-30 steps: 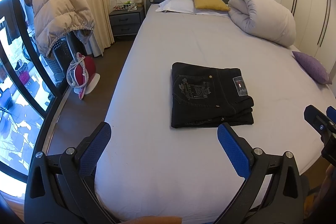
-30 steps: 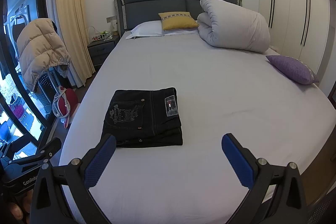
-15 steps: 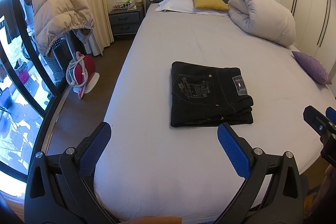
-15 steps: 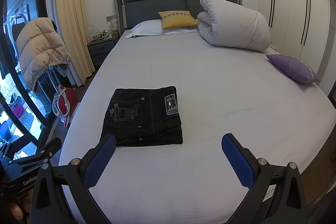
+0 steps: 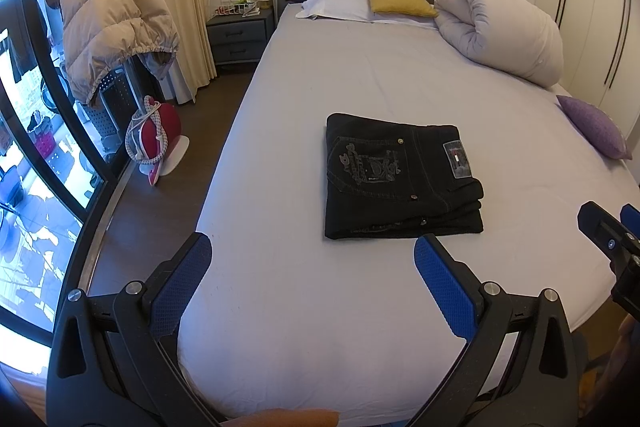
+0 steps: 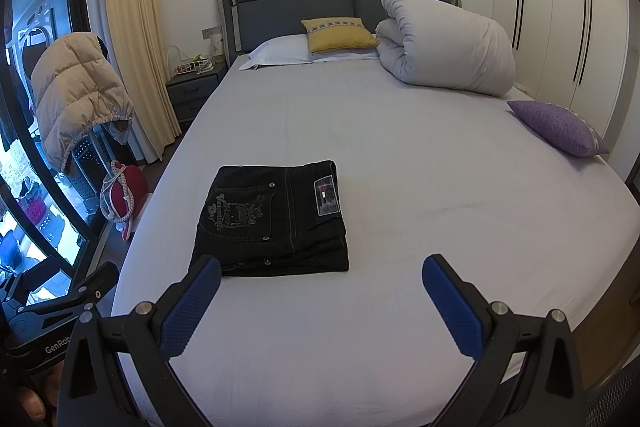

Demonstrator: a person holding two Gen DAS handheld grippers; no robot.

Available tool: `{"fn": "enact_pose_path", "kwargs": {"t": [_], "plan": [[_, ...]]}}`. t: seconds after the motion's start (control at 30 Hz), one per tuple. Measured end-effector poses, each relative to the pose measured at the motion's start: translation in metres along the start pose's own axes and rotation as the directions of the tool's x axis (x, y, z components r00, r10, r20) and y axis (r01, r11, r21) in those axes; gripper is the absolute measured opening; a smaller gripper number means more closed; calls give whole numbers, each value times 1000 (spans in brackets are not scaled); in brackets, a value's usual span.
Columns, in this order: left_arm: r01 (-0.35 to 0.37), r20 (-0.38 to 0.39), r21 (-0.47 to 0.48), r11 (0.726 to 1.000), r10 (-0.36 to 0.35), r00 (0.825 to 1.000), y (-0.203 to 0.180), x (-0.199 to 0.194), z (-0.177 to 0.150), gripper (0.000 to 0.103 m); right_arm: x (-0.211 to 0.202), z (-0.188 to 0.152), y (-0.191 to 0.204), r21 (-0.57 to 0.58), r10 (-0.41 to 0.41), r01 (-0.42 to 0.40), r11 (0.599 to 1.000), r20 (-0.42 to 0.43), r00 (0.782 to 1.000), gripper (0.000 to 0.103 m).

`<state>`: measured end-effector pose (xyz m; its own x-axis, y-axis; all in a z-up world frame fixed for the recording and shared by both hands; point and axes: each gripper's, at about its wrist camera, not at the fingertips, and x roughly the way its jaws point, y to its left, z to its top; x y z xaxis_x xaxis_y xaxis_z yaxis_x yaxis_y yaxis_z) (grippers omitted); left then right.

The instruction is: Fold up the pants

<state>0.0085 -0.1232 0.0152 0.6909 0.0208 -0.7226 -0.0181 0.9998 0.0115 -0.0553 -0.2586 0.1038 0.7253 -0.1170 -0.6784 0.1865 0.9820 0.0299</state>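
Bed (image 6: 400,155): pale sheet, smooth and bare across the middle; rolled duvet (image 6: 444,43), yellow cushion (image 6: 338,34) and purple cushion (image 6: 558,127) along its far and right sides.

Pants (image 6: 276,221): black denim, lying as a compact rectangular stack on the near left part of the sheet, back pocket and waist patch uppermost, layered edges facing the cameras. Position and shape match the views from a second ago; nothing has shifted.

Left gripper (image 5: 312,279): jaws spread wide, holding nothing, hovering short of the stack's near edge, unchanged over the last second.

Right gripper (image 6: 320,301): jaws likewise wide apart and empty, near the stack's near edge but clear of the cloth.

Assessment: with both tools idle and the bundle undisturbed, folding appears complete; only a tidying press, if any, seems left.
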Motion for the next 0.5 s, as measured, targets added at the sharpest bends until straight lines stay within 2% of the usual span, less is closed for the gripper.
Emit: {"fn": "enact_pose_path", "kwargs": {"t": [0.5], "plan": [[10,-23,1,1000,-10,1000,2,6,0,103,1,-4,-3,3,9,-9,1000,-14,1000,103]]}}
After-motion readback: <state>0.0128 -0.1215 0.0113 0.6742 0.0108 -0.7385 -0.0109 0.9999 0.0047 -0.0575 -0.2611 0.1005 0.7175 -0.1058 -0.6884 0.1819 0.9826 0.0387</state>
